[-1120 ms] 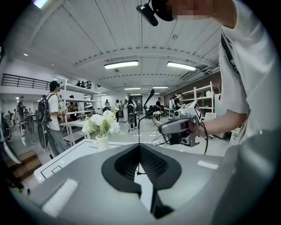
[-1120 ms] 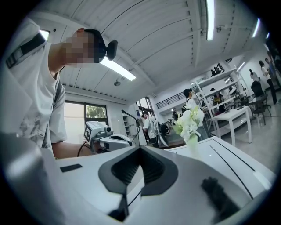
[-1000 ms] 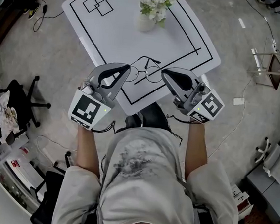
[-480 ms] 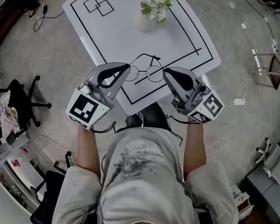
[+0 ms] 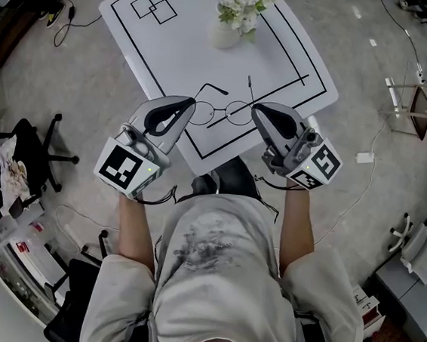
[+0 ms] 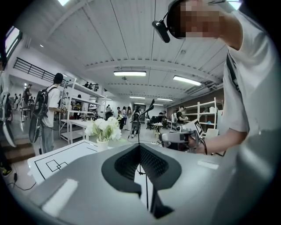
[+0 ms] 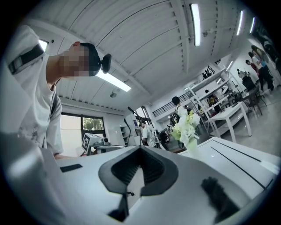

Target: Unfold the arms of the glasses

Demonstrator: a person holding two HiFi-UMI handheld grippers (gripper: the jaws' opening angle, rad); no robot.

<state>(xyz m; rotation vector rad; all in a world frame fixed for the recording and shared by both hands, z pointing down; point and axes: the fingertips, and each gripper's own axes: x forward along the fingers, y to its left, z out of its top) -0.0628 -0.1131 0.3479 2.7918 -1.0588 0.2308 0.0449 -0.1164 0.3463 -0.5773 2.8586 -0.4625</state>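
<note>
Risk first: you have both claws on thin wire, so any twist or pull-apart between your hands goes straight into the frame and hinges and could bend them. The contact area is tiny. Roll either wrist and the frame could slip out and drop.

Your left claw (image 5: 192,106) is pressed together, pinching the glasses (image 5: 221,112) at the rim on its side, with wire running up through the jaw seam. Your right claw (image 5: 255,111) is fully closed and pinches the opposite end the same way.

The glasses span tip to tip between the claws and look held clear of the table (image 5: 173,48) below them. Beyond the tips, the arm by the right claw (image 5: 249,85) sticks straight out and looks swung open. The arm by the left claw (image 5: 211,87) angles across behind the lenses, so my read is not fully out. The flower vase (image 5: 230,16) is well beyond both claws.
</note>
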